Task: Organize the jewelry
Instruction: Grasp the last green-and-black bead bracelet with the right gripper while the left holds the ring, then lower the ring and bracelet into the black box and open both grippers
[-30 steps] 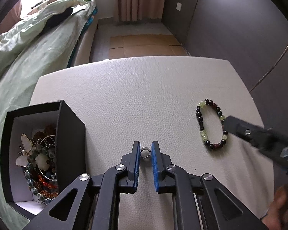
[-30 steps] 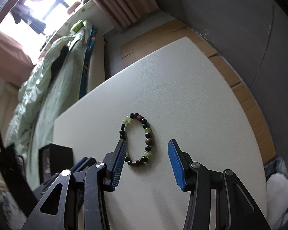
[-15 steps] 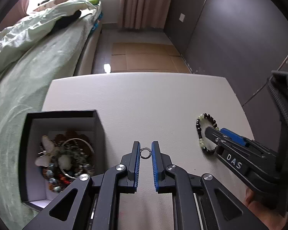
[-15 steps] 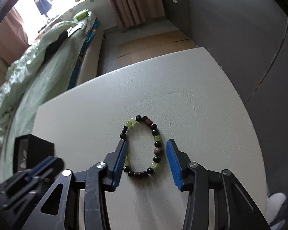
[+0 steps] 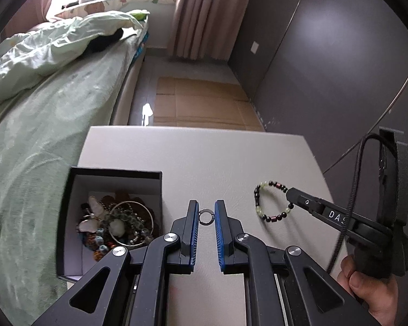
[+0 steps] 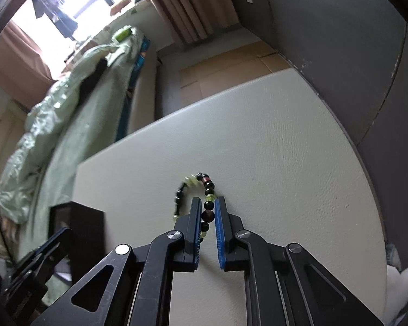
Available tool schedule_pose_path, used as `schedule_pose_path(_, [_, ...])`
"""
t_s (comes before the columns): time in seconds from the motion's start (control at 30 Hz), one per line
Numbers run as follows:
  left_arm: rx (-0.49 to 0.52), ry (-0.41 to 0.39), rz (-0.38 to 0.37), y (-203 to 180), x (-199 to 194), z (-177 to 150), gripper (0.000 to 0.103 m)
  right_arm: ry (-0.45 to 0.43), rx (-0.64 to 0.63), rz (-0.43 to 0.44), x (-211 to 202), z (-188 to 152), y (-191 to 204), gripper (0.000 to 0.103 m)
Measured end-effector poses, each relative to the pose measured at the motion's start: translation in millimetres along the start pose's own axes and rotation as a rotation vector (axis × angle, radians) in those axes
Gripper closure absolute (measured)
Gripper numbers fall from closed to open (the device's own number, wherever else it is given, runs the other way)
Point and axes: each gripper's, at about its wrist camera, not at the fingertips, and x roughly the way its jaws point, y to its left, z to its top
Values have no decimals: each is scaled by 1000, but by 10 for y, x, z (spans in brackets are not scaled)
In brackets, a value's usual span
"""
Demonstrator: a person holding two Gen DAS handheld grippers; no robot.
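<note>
Several pieces already lie in the open black square jewelry box [image 5: 68, 217]. The left gripper [image 5: 206, 214] has its jaws clamped on a small silver ring [image 5: 206, 216], not yet boxed. The right gripper [image 6: 205, 212] has just closed its jaws on the black, green and red beaded bracelet [image 6: 206, 190], resting on the pale leather-textured surface [image 5: 204, 157].

Dark grey wall [image 5: 326, 62] right; bed [image 5: 49, 103] with green bedding left; curtain [image 5: 204, 13]; bright window [image 6: 76, 2]; cardboard [image 5: 204, 103] on floor.

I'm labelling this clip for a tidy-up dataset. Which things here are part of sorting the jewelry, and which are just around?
Part of the job:
- small ring, pinched in the left gripper
- bead bracelet, with the right gripper just closed on one side
- black box already holding jewelry

Just around:
- bed with green quilt
- curtain
- cardboard on the floor
</note>
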Motion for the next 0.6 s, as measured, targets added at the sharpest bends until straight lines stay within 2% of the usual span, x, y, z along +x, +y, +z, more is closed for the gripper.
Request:
schedule_pose_path(0.17, [-17,-39,-16,103,-166,47,91,-4,35,94,-96,8,19,92])
schedule_pose_path(0.3, [-37,-52,-17,224,-249,49,91,-13,43,136,-132,31,96,92])
schedule_pose_path(0.6, [-74,-50,24,520,-320,20,91,-28,46,217,-264,39,243,92])
